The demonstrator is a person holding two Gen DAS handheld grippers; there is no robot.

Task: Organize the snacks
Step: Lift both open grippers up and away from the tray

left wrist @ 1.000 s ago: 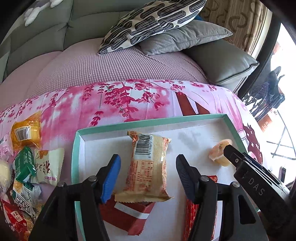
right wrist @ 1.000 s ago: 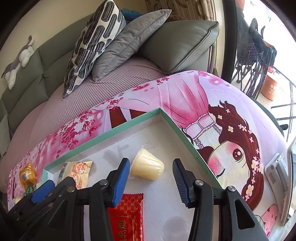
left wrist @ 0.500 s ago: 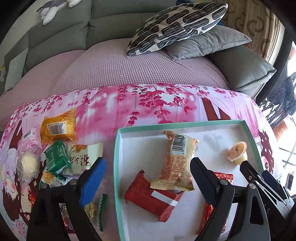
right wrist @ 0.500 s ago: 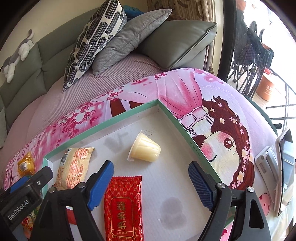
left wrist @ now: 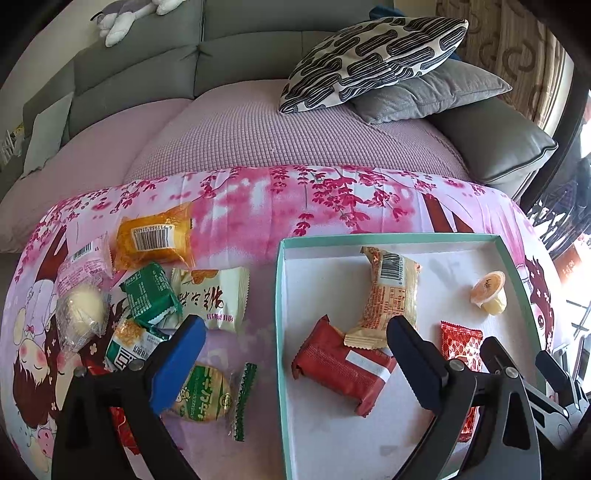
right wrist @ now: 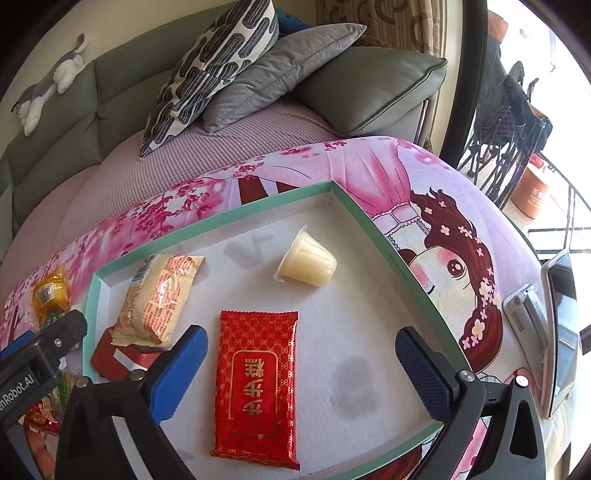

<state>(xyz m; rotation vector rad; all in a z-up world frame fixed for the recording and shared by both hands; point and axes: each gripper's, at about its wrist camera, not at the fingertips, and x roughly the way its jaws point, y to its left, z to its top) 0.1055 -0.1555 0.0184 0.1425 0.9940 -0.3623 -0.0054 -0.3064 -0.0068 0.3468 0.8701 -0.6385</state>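
Observation:
A white tray with a teal rim (left wrist: pixel 279 314) lies on the pink cloth. It holds a cream packet (left wrist: pixel 391 295), a dark red packet (left wrist: pixel 343 369), a flat red packet (right wrist: pixel 258 384) and a jelly cup (right wrist: pixel 306 262). My left gripper (left wrist: pixel 295 365) hovers over the tray's left rim with its jaws opening wide. The dark red packet lies below them, untouched. My right gripper (right wrist: pixel 301 371) is over the flat red packet, its jaws also opening and pressing nothing. Several loose snacks lie left of the tray, among them an orange packet (left wrist: pixel 155 236) and a green packet (left wrist: pixel 149 295).
A phone on a stand (right wrist: pixel 561 332) sits on the cloth to the right of the tray. Behind the cloth is a grey sofa with a patterned pillow (left wrist: pixel 369 62) and a grey cushion (left wrist: pixel 432 92). A plush toy (left wrist: pixel 125 14) lies on the sofa back.
Both grippers have spread from narrow to wide and drawn back. The cream packet and the jelly cup, once between the fingers, now lie free. The left view has swung left onto the loose snacks.

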